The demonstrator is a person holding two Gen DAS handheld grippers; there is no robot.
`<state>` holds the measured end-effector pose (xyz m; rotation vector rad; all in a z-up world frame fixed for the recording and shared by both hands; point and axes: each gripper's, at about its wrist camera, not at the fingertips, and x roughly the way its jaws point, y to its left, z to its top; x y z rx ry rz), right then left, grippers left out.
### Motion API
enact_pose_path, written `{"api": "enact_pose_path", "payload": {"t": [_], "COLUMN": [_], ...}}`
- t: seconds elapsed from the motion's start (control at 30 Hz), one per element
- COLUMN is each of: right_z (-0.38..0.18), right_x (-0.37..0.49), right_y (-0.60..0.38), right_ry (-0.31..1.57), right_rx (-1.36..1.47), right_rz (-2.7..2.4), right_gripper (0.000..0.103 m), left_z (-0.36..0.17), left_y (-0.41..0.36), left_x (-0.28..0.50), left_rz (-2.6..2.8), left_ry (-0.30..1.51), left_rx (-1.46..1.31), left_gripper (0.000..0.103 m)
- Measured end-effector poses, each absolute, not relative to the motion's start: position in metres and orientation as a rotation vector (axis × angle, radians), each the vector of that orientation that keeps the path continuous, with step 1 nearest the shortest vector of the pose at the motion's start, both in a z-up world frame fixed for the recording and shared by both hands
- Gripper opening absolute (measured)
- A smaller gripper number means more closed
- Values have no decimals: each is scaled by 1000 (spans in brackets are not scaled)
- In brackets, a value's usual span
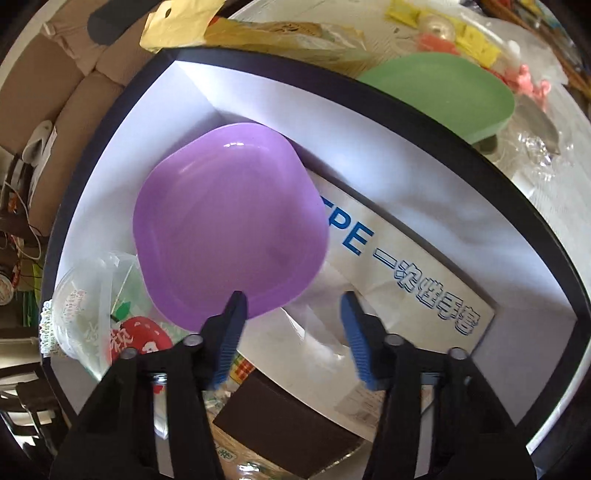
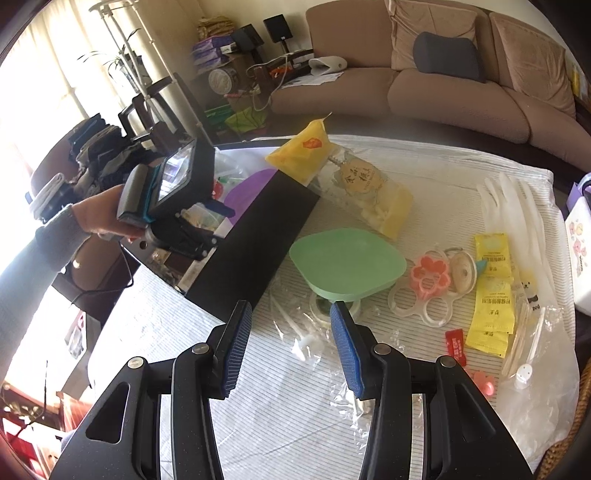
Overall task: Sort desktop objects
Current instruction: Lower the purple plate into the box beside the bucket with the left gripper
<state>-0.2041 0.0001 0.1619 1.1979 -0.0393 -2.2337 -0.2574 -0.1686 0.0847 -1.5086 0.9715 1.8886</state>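
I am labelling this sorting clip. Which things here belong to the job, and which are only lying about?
Part of the job:
- black box, white inside
- purple bowl lying in it
- green bowl on the table, still outside
- yellow sachets, pink flower ring

Lying about:
- brown sofa
- grey cushion
- speakers

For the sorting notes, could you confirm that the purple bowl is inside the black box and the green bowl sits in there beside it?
Not quite. The purple bowl is inside the black box, but the green bowl is outside it, raised on a small object on the striped tablecloth next to the box. The right wrist view shows this most clearly.
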Motion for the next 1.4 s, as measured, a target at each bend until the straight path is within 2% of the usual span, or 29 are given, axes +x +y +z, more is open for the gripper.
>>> {"api": "enact_pose_path", "payload": {"t": [0.07,0.17,0.4,0.57,0.63,0.73,0.77,0.83,1.1,1.2,1.27,1.4], "right_z": [160,158,158,162,162,160,160,158,146,142,140,137], "right_x": [-205,-207,-203,-197,-195,-194,-194,-193,-197,-200,-201,-204], "right_y": [-1,-2,-16,-29,-32,-36,-37,-40,-39,-38,-36,-34], "right_ry": [-42,-45,-34,-13,15,37,52,106,196,212,211,198], "right_rx": [1198,1198,1181,1167,1167,1167,1167,1168,1187,1198,1204,1216], "right_rz": [-2230,-2228,-2207,-2191,-2204,-2215,-2222,-2251,-2330,-2344,-2349,-2347], "right_gripper": [46,46,46,46,46,46,46,46,46,46,46,46], "left_z": [82,83,95,89,94,108,109,111,105,104,104,107], "left_y": [-166,-158,-136,-136,-132,-126,-130,-139,-150,-144,-140,-130], "left_x": [-262,-266,-284,-294,-293,-280,-280,-283,-286,-287,-290,-298], "left_rz": [1885,1894,1942,2027,2046,2018,2015,2018,2037,2039,2043,2047], "left_ry": [957,916,668,532,573,745,758,751,772,743,654,431], "left_rx": [-1521,-1521,-1576,-1736,-1714,-1615,-1624,-1661,-1723,-1748,-1778,-1829], "left_gripper": [33,28,28,18,17,26,34,39,39,29,19,15]}}
